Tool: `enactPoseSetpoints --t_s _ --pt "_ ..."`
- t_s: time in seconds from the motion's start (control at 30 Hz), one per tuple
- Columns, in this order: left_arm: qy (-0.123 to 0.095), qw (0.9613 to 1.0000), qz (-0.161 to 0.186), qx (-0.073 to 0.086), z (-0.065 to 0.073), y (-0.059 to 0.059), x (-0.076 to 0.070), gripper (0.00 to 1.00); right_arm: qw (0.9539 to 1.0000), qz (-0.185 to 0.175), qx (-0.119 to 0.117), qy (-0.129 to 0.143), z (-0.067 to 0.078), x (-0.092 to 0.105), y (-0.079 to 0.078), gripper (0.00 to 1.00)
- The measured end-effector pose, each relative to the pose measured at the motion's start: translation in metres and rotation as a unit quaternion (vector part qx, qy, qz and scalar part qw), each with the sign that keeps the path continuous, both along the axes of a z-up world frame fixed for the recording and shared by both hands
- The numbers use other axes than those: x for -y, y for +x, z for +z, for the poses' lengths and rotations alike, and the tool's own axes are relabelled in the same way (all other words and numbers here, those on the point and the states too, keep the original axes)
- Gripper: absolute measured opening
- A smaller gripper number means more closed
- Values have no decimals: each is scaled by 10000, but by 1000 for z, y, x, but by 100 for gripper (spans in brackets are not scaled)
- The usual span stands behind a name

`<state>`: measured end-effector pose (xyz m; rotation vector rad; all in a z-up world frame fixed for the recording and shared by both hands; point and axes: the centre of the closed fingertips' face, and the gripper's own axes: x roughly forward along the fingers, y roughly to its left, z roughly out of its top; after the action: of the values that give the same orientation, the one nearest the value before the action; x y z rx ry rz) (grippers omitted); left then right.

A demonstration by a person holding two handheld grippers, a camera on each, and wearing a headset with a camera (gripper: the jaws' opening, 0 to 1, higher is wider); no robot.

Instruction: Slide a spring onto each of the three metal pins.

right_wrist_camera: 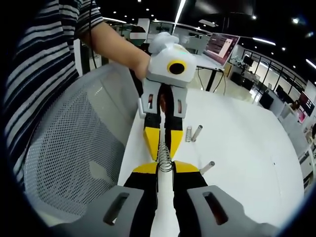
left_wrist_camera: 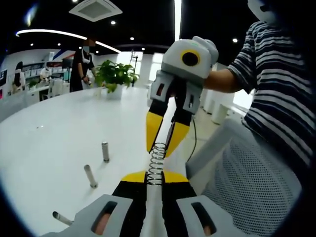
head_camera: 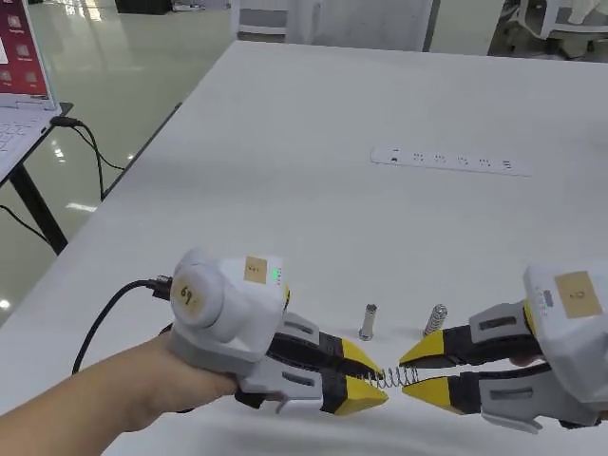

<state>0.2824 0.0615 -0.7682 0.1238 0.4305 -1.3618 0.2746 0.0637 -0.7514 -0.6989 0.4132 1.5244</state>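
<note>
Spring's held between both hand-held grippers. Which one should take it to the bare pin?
Left, likely. Left hand-held gripper pinches the spring, and the bare pin stands straight beyond its tips.

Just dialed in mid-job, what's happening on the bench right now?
A person holds a gripper in each hand. The left gripper and right gripper meet tip to tip above the white table, and both sets of jaws are shut on one loose spring spanning between them. Behind them a spring-covered pin stands upright, a bare pin stands beside it, and a third pin lies on its side.
</note>
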Motion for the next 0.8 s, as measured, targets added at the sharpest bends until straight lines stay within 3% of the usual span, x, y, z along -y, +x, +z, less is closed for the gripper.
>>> enactPoseSetpoints --t_s 0.5,0.8 --pt "91 10000 23 30 -4 -1 2 3 9997 197 31 157 14 -17 -5 7" --pt "176 9998 27 87 -7 -2 4 4 9993 234 56 295 15 -30 -7 7"
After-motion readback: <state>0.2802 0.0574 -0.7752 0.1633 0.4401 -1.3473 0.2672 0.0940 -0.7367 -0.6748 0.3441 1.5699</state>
